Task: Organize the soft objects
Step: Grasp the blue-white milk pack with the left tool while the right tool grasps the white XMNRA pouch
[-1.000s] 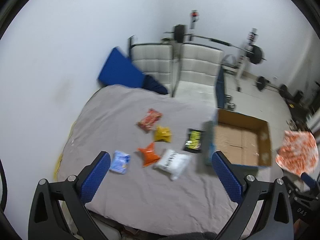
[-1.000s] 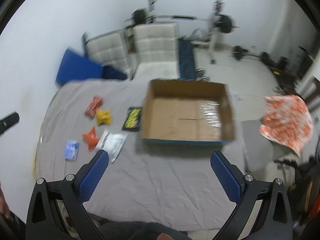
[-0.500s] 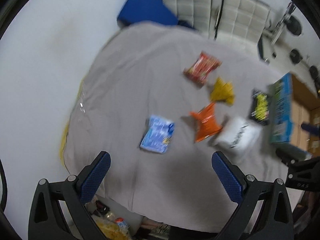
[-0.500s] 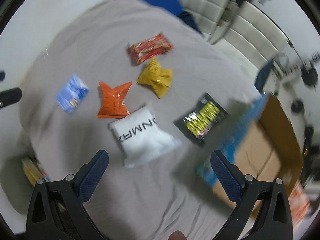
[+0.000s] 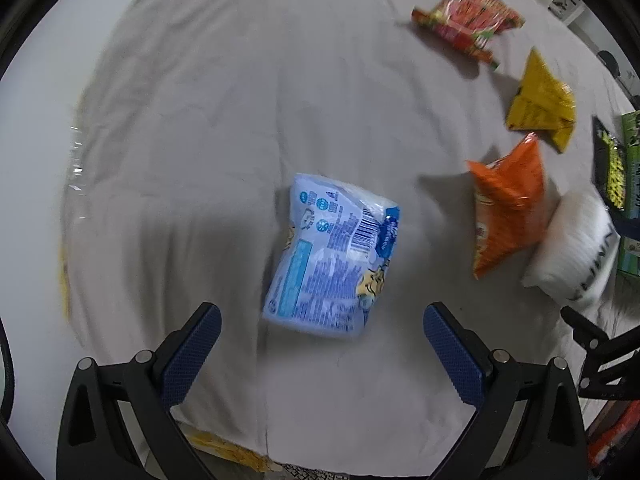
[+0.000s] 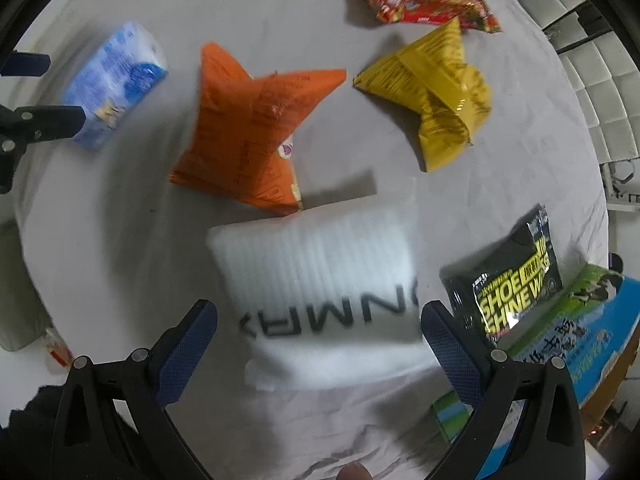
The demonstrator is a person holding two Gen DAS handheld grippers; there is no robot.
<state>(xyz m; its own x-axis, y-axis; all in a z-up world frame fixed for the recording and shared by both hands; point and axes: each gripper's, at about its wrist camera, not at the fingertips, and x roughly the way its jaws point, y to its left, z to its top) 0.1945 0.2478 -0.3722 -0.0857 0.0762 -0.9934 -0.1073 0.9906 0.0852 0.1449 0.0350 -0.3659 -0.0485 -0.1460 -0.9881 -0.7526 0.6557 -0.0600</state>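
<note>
The light-blue plastic tissue pack point(image 5: 334, 256) lies lengthwise between the wide-open, empty left gripper point(image 5: 320, 344); the right gripper point(image 6: 318, 340) gapes empty over the white ribbed cloth bundle point(image 6: 320, 296).

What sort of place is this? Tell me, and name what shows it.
Probably a room in a home, at a bed or mattress. A wrinkled grey sheet covers a wide soft surface where snack packets lie, among them an orange packet and a white pillow pack. Quilted white upholstery stands beyond.

A light-blue tissue pack point(image 5: 332, 256) is lying flat just ahead of the left tongs point(image 5: 320, 354); a white lettered pillow pack point(image 6: 320, 300) is lying between the right tongs' point(image 6: 318, 350) tips.
</note>
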